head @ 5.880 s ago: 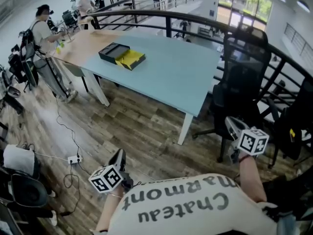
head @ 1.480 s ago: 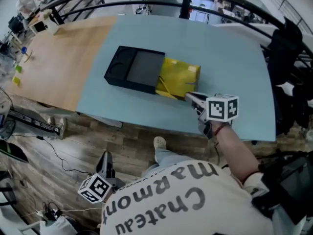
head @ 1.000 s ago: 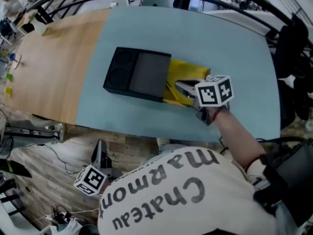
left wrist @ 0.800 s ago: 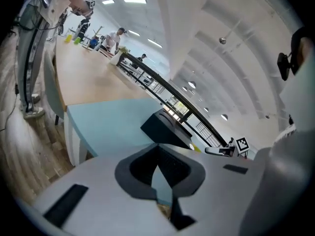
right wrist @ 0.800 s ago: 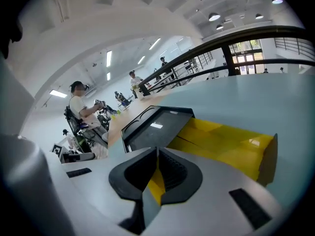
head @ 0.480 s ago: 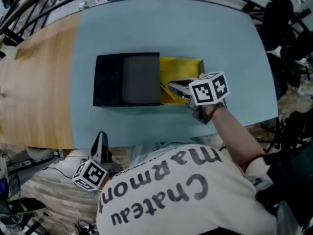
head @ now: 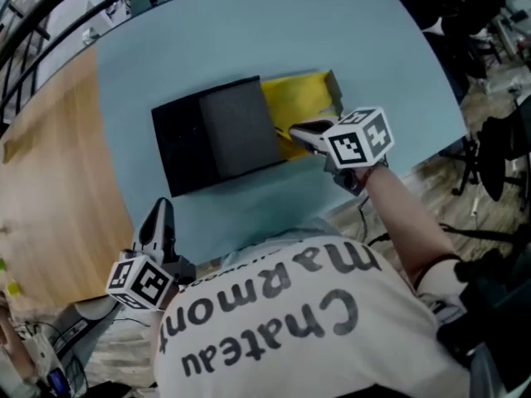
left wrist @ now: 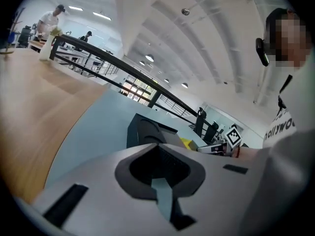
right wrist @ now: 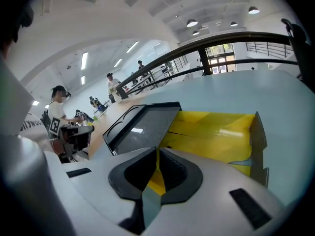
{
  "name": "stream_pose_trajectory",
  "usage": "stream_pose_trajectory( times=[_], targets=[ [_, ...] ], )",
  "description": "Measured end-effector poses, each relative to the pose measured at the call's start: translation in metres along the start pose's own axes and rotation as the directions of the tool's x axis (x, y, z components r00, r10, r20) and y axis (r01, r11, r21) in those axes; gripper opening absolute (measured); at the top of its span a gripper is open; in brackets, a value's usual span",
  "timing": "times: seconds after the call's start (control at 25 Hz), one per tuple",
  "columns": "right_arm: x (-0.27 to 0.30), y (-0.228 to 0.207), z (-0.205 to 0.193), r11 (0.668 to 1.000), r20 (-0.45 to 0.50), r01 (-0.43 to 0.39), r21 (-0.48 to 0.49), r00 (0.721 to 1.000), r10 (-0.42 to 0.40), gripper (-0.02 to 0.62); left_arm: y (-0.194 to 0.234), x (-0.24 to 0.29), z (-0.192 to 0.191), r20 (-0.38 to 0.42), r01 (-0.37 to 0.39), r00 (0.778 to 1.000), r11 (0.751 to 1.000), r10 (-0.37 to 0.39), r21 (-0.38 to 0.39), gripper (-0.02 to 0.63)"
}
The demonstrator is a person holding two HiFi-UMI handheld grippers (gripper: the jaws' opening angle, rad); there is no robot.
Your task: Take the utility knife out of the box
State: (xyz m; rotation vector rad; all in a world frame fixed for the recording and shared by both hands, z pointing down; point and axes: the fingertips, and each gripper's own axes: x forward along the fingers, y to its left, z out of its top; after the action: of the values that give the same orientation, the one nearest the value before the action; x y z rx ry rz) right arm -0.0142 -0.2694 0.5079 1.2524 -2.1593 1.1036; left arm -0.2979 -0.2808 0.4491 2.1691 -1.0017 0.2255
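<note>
Since no knife shows in any view, it is presumably inside the black box [head: 220, 131] by the tabletop's [head: 249, 31] near edge, where the yellow flap [head: 303, 102] lies open. The right gripper [head: 292, 129] has its jaws together at that flap's edge (pinching it or not, I cannot tell). The left gripper [head: 161, 210], closed and empty, hovers off the near edge. The knife should be stiff, light and smooth-sided — best taken mid-handle, clear of the blade.

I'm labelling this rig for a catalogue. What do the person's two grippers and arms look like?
The left gripper and right gripper both have pale grey jaws with dark pads. Each carries a white cube printed with black square markers. The person wears a white T-shirt with dark lettering, and the right forearm is unsleeved.
</note>
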Motion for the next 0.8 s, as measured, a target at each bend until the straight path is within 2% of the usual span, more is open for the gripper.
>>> stream_pose_trajectory(
  times=[0.12, 0.36, 0.64, 0.8],
  targets=[
    [-0.001, 0.003, -0.004, 0.999, -0.004, 0.045, 0.006, 0.999, -0.045, 0.041, 0.005, 0.005, 0.008, -0.024, 0.034, 0.999, 0.999, -0.035, -0.016, 0.003],
    [0.001, -0.001, -0.01, 0.992, -0.024, 0.123, 0.002, 0.992, -0.123, 0.041, 0.009, 0.014, 0.015, -0.052, 0.104, 0.993, 0.995, -0.104, 0.002, 0.003],
    [0.003, -0.011, -0.02, 0.985, -0.107, 0.165, -0.044, 0.98, -0.169, 0.043, 0.018, 0.014, 0.015, -0.052, 0.105, 0.993, 0.994, -0.107, -0.032, 0.002],
    [-0.001, -0.014, -0.031, 0.986, -0.179, 0.149, -0.07, 0.971, -0.159, 0.043, 0.013, 0.01, 0.01, -0.039, 0.093, 0.995, 0.995, -0.094, -0.04, 0.003]
  ],
)
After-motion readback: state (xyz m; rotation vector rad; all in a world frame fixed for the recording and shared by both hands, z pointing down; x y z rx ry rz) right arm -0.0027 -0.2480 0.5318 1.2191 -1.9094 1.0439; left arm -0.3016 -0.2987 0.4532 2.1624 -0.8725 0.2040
